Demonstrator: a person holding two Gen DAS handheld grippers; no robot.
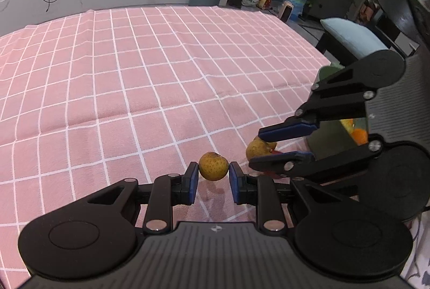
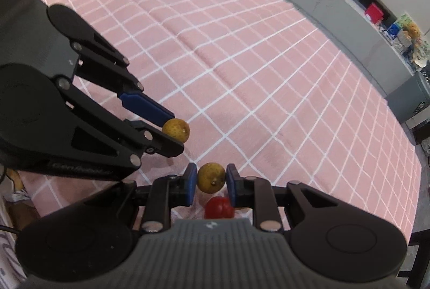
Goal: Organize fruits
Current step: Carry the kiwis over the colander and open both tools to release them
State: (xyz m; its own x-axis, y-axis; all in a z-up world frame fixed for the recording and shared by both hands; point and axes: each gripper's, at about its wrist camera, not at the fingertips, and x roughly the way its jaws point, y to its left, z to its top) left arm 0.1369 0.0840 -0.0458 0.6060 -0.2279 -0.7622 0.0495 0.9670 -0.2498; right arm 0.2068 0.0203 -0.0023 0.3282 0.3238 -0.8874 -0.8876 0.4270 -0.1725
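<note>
1. We see the left gripper (image 1: 213, 172) with its jaws pinching a speckled yellow fruit (image 1: 213, 166), lifted above the pink checked cloth (image 1: 161, 74).
2. The right gripper (image 2: 211, 179) has its blue pads pressed on a second yellow fruit (image 2: 211, 177).
3. A red fruit (image 2: 219, 208) lies on the cloth just beneath the right gripper.
4. Both grippers hover near each other at the cloth's near edge.

Dim indoor light, soft shadows on tablecloth (image 1: 161, 74); strong fisheye bending at edges; slight blur, no glare.
</note>
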